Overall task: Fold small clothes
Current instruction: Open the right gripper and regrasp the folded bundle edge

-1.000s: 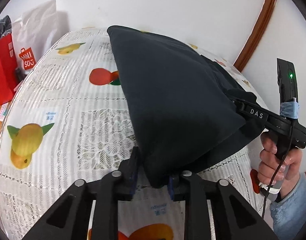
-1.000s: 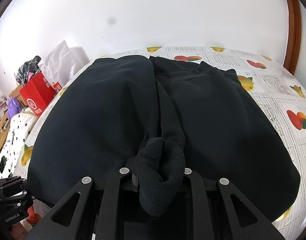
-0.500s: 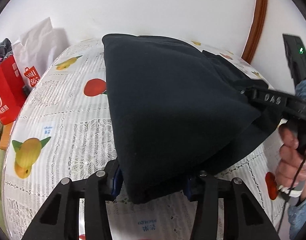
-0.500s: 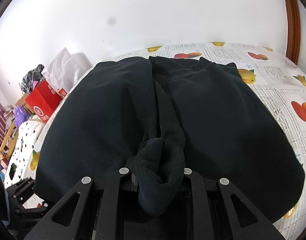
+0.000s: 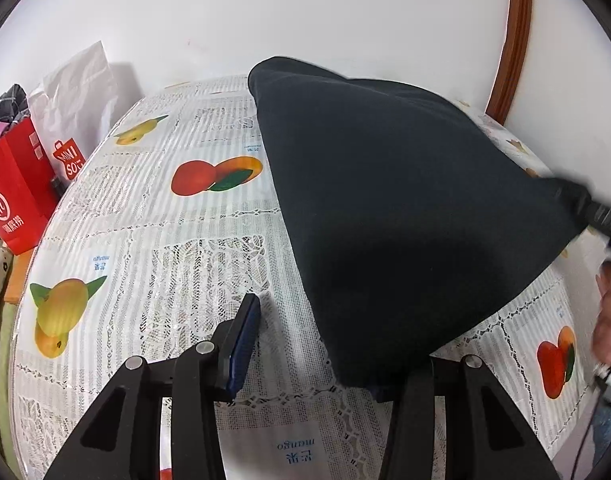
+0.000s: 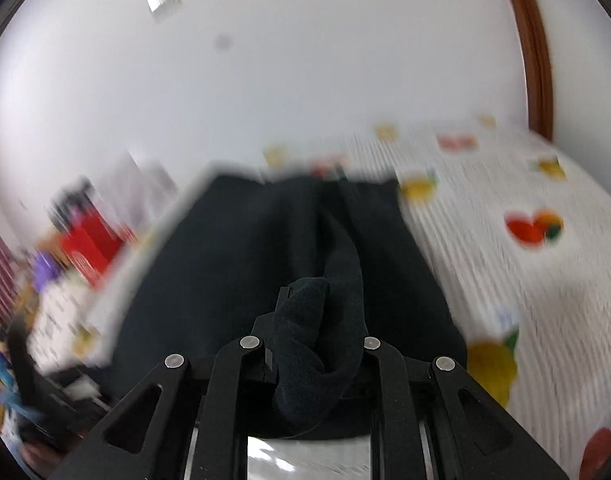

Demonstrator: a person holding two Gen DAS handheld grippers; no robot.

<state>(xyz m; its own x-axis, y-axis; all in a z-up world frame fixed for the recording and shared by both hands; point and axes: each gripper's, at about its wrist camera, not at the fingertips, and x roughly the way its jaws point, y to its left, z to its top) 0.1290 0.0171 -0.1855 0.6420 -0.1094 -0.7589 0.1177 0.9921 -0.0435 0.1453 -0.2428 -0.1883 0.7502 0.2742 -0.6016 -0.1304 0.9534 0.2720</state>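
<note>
Left gripper point(image 5: 317, 348) stands partly open over the tablecloth point(image 5: 185, 264): its left pad is bare and clear of the cloth, and the near corner of the dark garment point(image 5: 405, 220) droops over the right finger only, so nothing is clamped. Its jaws have just been opening, letting that corner go. Toward three o'clock in the left wrist view the far corner of the garment is pulled taut into the right gripper point(image 6: 309, 344), which is closed tight on a bunched fold of the same cloth. The right wrist view is smeared by motion. Judging from this, the risk is that the right hand's pull drags the freed corner across the table, skewing or undoing the fold, or that the loose edge snags on the left finger and rumples as it slides.
</note>
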